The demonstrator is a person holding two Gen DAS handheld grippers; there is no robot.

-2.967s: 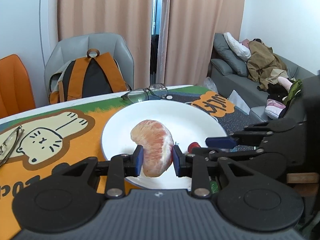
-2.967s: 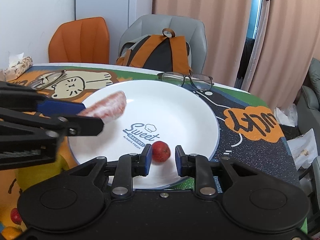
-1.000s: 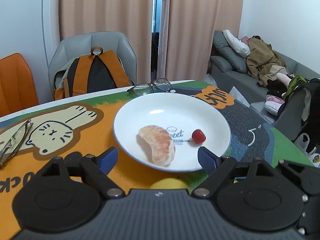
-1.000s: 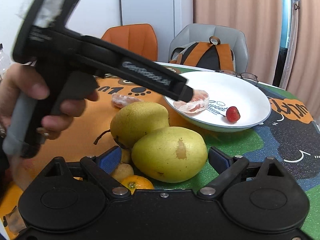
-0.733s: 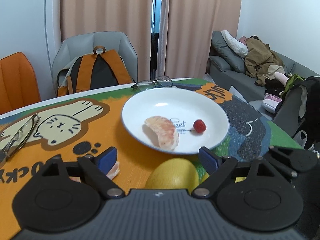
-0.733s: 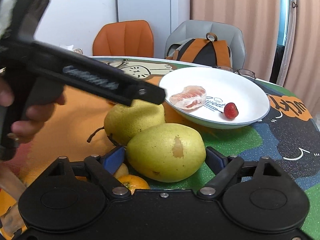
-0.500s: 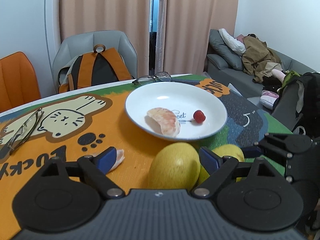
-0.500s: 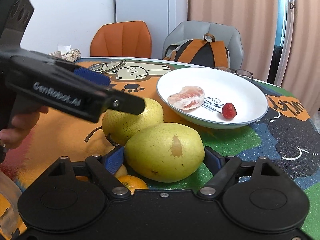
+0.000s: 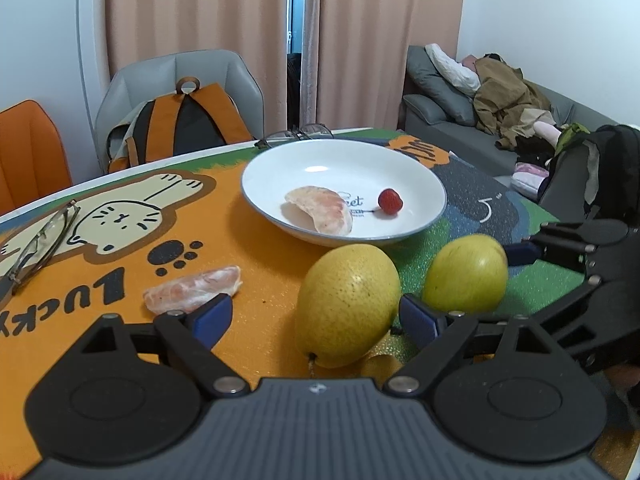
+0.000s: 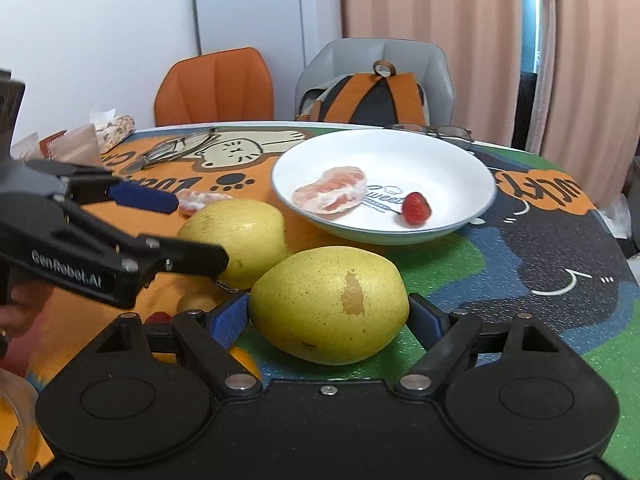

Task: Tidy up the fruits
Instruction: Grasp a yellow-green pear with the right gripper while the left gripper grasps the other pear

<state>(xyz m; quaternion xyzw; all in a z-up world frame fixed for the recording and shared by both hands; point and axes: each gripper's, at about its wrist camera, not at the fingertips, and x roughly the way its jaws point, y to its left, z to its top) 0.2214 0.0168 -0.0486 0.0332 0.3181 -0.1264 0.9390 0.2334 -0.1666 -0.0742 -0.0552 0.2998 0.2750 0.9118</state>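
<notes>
At the bottom centre of the left wrist view, a small yellow fruit (image 9: 382,365) shows only as a sliver behind the big pear (image 9: 347,302), too little of it to name. At the lower left of the right wrist view, the left gripper (image 10: 172,236) hides part of the far pear (image 10: 236,236) and most of a pomelo segment (image 10: 198,200) on the mat. Below it a small tan fruit (image 10: 196,302), a red bit (image 10: 158,317) and an orange piece (image 10: 244,360) peek out past the gripper body, each mostly covered. The hand (image 10: 14,314) at the left edge is cut off. The plate's print (image 10: 380,198) is partly covered by fruit and reads incompletely.
</notes>
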